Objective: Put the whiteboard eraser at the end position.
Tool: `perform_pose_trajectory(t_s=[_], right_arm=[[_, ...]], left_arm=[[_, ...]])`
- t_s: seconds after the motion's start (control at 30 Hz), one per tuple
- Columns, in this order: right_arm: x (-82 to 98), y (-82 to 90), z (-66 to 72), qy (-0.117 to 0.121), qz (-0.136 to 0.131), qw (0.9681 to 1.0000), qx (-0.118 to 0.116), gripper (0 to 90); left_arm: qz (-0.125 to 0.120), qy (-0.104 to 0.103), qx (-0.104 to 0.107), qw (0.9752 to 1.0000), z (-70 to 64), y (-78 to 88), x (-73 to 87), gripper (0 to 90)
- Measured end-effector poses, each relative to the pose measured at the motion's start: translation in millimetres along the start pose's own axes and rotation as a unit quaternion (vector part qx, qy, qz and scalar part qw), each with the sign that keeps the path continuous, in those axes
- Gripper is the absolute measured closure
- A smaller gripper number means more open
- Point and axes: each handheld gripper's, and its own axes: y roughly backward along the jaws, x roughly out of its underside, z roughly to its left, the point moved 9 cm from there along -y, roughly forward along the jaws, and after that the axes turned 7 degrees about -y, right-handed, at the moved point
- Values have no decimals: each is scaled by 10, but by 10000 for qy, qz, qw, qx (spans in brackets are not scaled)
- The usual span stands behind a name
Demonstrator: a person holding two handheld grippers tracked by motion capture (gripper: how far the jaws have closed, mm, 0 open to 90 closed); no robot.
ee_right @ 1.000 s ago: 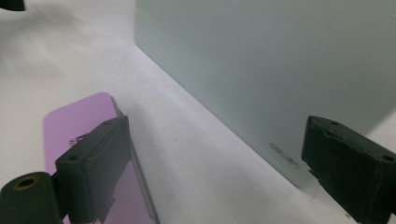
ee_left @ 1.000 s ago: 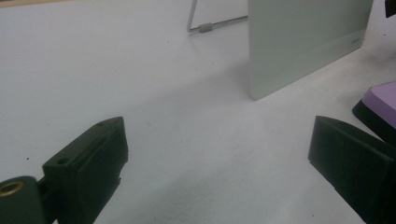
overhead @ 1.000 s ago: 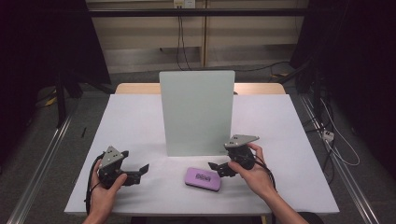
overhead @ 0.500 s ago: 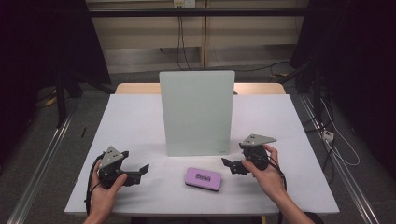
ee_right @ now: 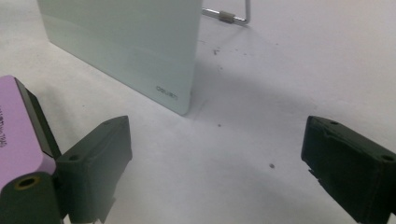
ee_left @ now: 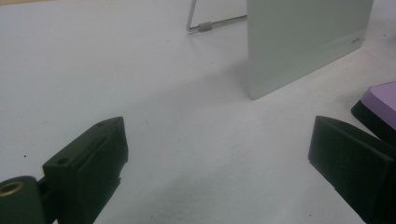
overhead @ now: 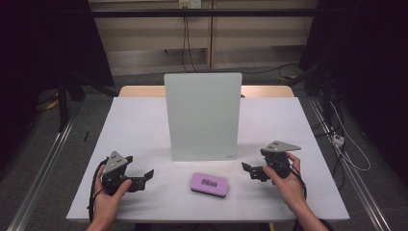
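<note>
Your left hand-held gripper (overhead: 146,176) and right hand-held gripper (overhead: 248,170), both released, flank the eraser (overhead: 209,184); the board (overhead: 202,115) stands just beyond on the bench (overhead: 139,120).

eraser (overhead: 209,184): purple top, black base, small dark print | board (overhead: 202,115): pale grey-green, plain, tiny grey logo at corner | table (overhead: 144,125): white, few dark specks | left gripper (overhead: 142,177): black, grey plate | right gripper (overhead: 248,170): black, grey plate
</note>
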Motion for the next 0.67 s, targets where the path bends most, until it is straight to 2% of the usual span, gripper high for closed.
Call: perform_pose_trajectory(t_s=[0.3,0.47,0.5,0.67], right_arm=[[157,94,-156,-136,-13,9998,160,88],[186,155,-206,-188,-195,9993,252,88],[191,166,-210,-191,-197,9993,263,88],[169,178,-223,-228,-301,9989,285,87]], left_arm=[[-13,52,-56,10000,7,9,4,50],[-10,12,-87,10000,26,30,6,50],[-29,66,-90,9999,23,30,4,50],[-44,78,-58,9999,52,-3,-7,49]])
